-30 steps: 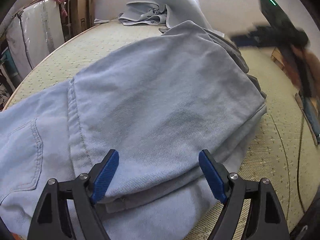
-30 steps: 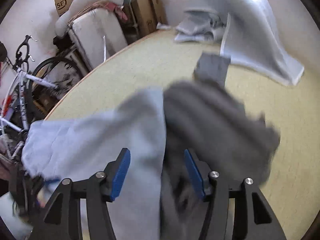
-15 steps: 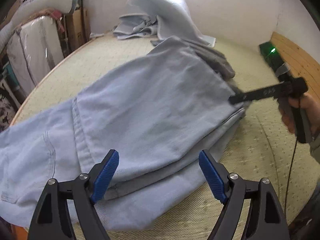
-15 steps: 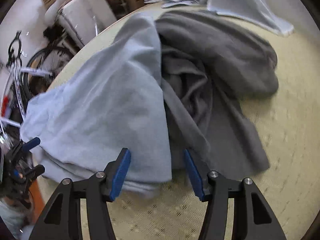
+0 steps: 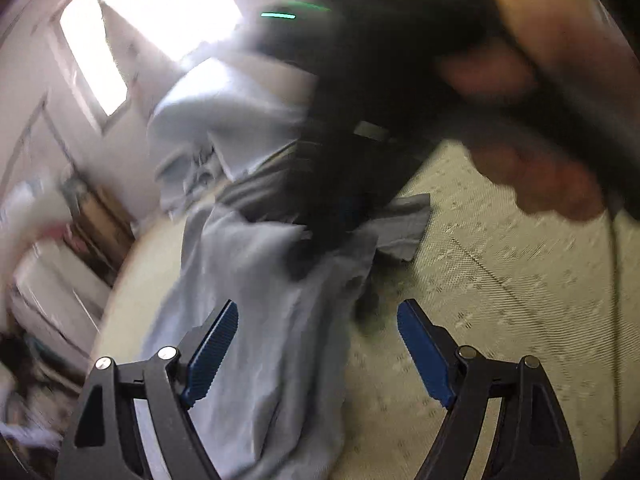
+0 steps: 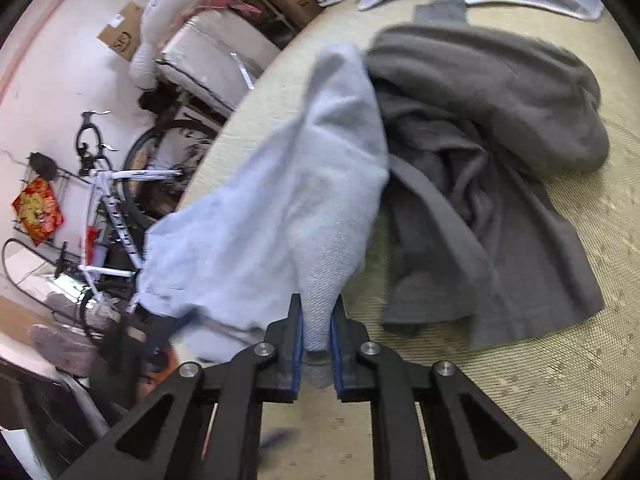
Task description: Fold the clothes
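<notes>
Covering the scene is a pale patterned mat (image 6: 560, 380), with a grey garment (image 6: 500, 168) crumpled on it. Light blue jeans (image 6: 288, 184) hang bunched beside it, pinched in the right gripper (image 6: 316, 350). Its 2 fingers are nearly closed. The left gripper (image 5: 318, 354) gapes wide, holding nothing.
</notes>
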`<act>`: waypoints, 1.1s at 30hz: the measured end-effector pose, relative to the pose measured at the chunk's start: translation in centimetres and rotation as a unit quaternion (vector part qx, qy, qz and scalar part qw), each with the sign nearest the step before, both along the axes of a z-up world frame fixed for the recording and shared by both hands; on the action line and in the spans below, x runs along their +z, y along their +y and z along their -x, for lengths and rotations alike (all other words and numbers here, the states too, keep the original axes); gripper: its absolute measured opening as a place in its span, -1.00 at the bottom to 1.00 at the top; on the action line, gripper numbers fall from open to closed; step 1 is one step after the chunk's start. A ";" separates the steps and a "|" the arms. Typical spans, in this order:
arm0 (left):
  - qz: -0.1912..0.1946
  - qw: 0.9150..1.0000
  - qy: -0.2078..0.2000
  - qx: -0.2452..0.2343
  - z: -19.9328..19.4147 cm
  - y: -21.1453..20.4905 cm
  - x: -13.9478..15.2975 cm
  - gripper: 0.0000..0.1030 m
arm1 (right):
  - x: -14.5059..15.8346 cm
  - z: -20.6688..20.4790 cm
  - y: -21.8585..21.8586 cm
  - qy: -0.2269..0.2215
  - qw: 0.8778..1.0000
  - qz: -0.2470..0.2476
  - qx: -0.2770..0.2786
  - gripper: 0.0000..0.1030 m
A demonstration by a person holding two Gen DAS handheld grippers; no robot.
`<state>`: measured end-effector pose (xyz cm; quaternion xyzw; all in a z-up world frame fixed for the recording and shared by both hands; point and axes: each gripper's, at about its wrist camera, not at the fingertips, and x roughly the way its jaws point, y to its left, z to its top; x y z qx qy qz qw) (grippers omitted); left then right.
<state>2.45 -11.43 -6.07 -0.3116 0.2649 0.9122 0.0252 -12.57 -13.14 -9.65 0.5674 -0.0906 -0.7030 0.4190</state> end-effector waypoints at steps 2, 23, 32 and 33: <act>0.045 0.999 0.031 -0.001 0.1 1.6 -0.8 0.66 | 1.3 -0.3 -0.5 -0.006 1.000 0.017 0.011 -0.80; 0.072 0.987 0.084 0.118 3.9 -0.6 -1.1 -0.56 | 3.6 0.1 -1.8 -0.005 0.999 0.014 0.038 -0.72; -0.004 0.989 0.096 0.116 2.1 -4.1 0.9 -0.64 | 5.7 6.8 -1.5 0.036 0.999 0.021 -0.035 0.37; -0.010 0.989 0.096 0.115 1.7 -4.3 0.9 -0.64 | 5.7 7.8 -2.1 0.039 0.998 0.016 -0.038 0.37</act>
